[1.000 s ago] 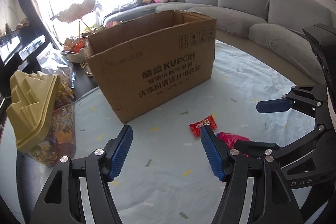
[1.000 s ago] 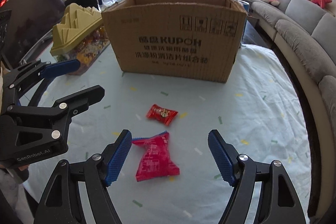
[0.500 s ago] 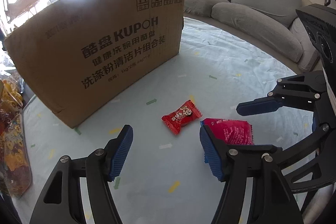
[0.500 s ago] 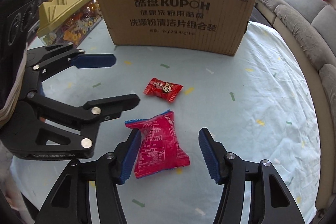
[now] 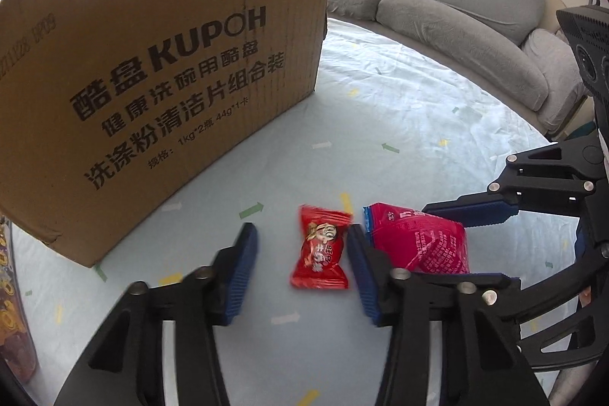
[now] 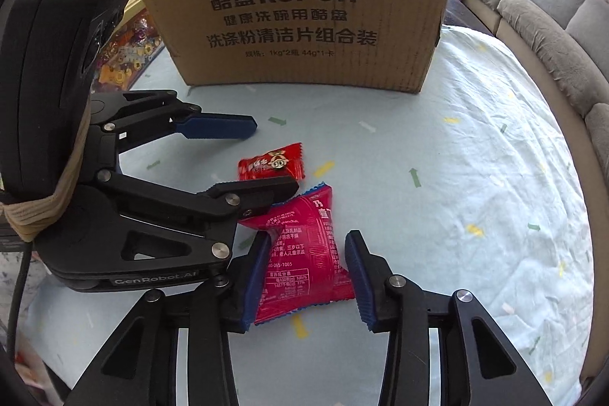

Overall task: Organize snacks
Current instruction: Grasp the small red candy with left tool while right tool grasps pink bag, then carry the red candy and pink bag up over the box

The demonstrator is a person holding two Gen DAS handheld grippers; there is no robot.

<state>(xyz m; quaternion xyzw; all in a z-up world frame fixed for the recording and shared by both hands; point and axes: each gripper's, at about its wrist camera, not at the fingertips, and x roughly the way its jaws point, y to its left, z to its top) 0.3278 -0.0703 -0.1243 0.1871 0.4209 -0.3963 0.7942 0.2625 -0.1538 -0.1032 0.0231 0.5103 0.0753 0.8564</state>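
A small red candy packet [image 5: 321, 248] lies on the pale tablecloth between the open jaws of my left gripper [image 5: 300, 274], closer to the right finger. It also shows in the right wrist view [image 6: 272, 164]. A larger red snack pouch [image 6: 304, 253] lies between the open jaws of my right gripper [image 6: 304, 278], with both pads close to its sides. The pouch also shows in the left wrist view [image 5: 416, 240]. A brown cardboard box [image 6: 300, 6] stands upright behind both snacks.
The round table [image 6: 475, 147] has a light blue cloth with small arrow marks. A grey curved sofa [image 5: 456, 25] runs behind it. A clear bag of gold-wrapped sweets [image 6: 125, 63] sits left of the box. My two grippers are close together, side by side.
Both grippers have dropped lower and moved forward. The left jaws now straddle the small candy, and the right jaws have narrowed around the pouch.
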